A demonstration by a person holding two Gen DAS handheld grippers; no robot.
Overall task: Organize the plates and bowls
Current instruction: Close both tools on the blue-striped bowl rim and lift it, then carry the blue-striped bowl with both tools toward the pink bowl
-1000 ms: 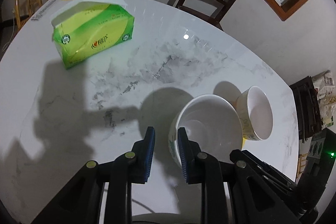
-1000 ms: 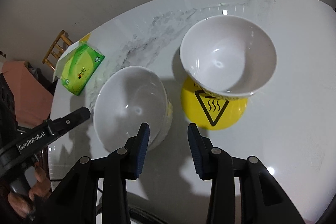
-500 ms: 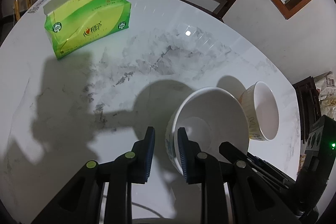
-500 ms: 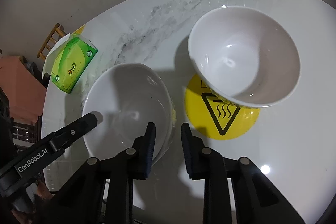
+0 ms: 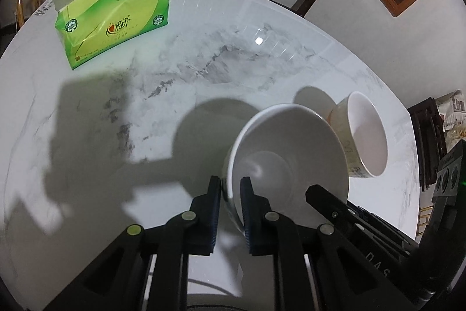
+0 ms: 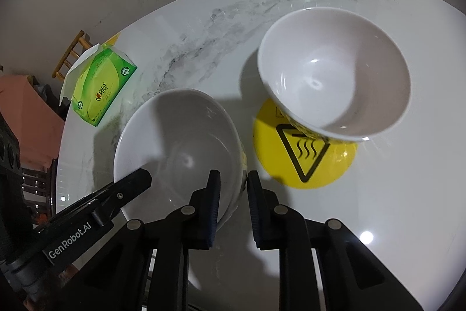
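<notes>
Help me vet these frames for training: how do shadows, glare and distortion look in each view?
Left wrist view: hard dark shadows across the table, one small lamp glint, edges bowed by the fisheye. Right wrist view: the near bowl is half shaded, glints inside the far bowl, all sharp.

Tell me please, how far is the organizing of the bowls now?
Nothing looks stacked yet. In hand: the left gripper and the right gripper each pinch the rim of the near white bowl. Left to do: the second bowl sits apart on the yellow warning mat, so nesting remains. No plates are in view.
</notes>
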